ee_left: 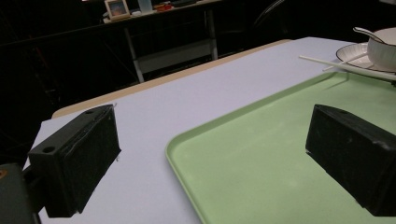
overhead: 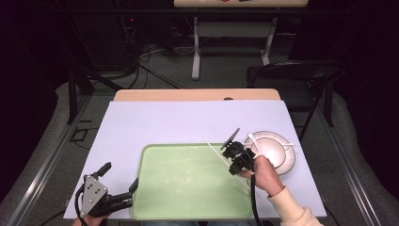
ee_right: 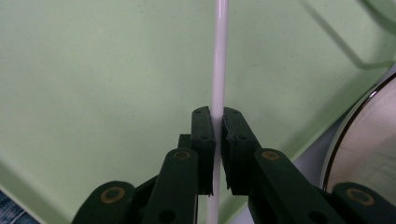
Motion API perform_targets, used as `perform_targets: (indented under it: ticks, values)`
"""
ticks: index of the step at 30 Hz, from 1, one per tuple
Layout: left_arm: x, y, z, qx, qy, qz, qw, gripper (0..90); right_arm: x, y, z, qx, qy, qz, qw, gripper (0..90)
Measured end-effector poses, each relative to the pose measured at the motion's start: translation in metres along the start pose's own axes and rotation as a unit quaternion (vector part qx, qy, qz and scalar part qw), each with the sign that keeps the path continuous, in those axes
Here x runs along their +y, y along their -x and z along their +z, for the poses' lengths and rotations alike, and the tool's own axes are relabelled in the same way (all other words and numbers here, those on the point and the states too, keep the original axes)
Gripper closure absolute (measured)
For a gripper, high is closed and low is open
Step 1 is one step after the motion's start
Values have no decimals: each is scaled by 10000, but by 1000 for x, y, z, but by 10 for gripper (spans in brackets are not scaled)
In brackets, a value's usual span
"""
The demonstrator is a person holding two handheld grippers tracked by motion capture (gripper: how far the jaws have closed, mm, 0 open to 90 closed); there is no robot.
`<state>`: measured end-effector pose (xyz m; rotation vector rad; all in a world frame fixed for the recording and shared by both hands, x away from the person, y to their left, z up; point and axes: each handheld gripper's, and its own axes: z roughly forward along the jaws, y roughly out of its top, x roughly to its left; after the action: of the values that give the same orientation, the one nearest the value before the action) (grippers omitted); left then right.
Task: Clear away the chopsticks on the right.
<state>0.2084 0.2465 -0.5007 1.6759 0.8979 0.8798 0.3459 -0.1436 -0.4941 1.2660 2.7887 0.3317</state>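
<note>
My right gripper is shut on a thin white stick, which slants over the right part of the pale green tray. In the right gripper view the jaws pinch the stick just above the tray. At the tray's near left corner my left gripper stands open with nothing between its jaws. The left gripper view has its jaws wide apart, one over the white sheet and one over the tray.
A white plate with a dark rim lies right of the tray, with a white bowl and spoon on it. A white sheet covers the table. A dark chair stands beyond the far right corner.
</note>
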Motion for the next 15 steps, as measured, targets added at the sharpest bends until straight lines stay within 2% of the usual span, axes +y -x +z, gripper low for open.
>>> perform_targets:
  ticks: [2, 7, 11, 15]
  values:
    - [0, 0, 0, -3, -1, -2, 10000, 26, 1, 1, 5, 42, -27, 116, 9999, 842]
    - [0, 0, 1, 7, -22, -10, 10000, 26, 1, 1, 15, 114, -142, 219, 9996, 842]
    - [0, 0, 0, 16, 3, -21, 10000, 26, 0, 3, 19, 224, -116, 408, 9989, 843]
    - [0, 0, 1, -15, -43, 19, 10000, 26, -3, 4, 21, 213, -179, 631, 9976, 842]
